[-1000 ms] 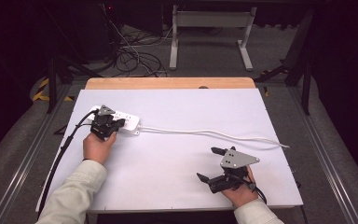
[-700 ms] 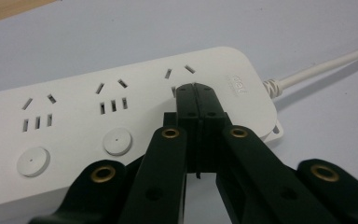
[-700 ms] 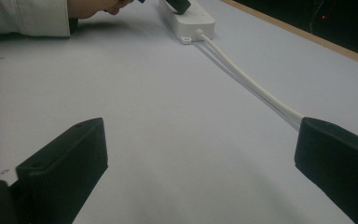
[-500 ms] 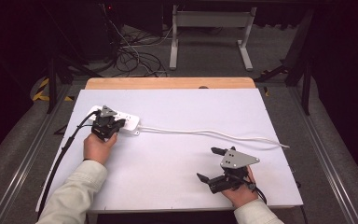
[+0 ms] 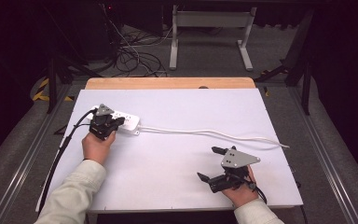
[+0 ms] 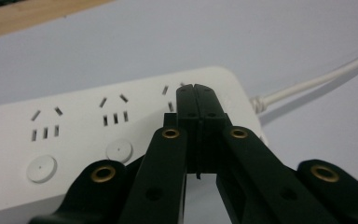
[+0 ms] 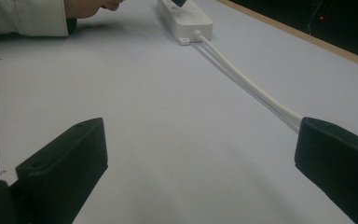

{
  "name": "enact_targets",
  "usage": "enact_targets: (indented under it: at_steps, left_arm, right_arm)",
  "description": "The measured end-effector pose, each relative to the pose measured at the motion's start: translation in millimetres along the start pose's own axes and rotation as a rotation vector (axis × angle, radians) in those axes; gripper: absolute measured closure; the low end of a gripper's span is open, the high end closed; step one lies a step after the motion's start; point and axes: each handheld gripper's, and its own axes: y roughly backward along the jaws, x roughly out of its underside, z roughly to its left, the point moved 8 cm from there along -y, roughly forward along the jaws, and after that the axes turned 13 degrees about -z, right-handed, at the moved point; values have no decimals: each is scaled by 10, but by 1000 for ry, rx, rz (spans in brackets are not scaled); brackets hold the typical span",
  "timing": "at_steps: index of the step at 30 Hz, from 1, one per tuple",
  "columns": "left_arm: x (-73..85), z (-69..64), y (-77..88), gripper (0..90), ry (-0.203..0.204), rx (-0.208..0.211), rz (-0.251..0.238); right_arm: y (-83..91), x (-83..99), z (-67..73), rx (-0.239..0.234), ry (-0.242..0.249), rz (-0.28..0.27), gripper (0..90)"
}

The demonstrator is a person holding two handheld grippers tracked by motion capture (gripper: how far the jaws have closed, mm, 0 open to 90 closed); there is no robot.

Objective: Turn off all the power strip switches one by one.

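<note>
The left tool (image 6: 196,93) has its 2 black jaws pressed flat together with nothing between them, and their joined tip sits over the cable end of the white plastic power strip (image 6: 98,135), at or just above its top face; whether it touches cannot be told. In the high view this left tool (image 5: 107,122) lies over the middle of the power strip (image 5: 129,124), held by the left hand (image 5: 96,145), whose pale sleeve (image 5: 72,193) comes in from the bottom edge. In the left gripper view the strip shows rows of slot sockets and 2 round white buttons (image 6: 42,168) along its near edge.

The right tool (image 7: 200,154) has its 2 black jaws spread wide apart, holding nothing, with bare desk between them. In the high view the right tool (image 5: 207,163) sits near the front right of the desk, gripped by the right hand (image 5: 241,190), well apart from the strip.

The strip lies flat at the left rear of the white-covered desk (image 5: 177,168). Its thin white cable (image 5: 214,134) leaves the strip's right end and runs across the desk towards the right edge, passing just behind the right tool. A strip of bare wood (image 5: 168,83) shows along the desk's far edge.
</note>
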Motion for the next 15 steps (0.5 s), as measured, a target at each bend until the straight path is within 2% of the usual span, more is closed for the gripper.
enact_targets:
  at_steps: [8, 12, 13, 15]
  left_arm:
    - [-209, -103, 199, 900, -4, 23, -84]
    - [-297, -190, 303, 894, 7, 55, -112]
    - [-314, -206, 319, 813, 11, 68, -119]
    - [-337, -244, 359, 800, 17, 79, -127]
  right_arm:
    - [8, -6, -11, 4, 1, -4, 33]
    - [17, -13, -16, 5, -1, -7, 33]
    - [21, -15, -19, 6, -1, -7, 33]
    - [21, -20, -25, 7, -5, -11, 33]
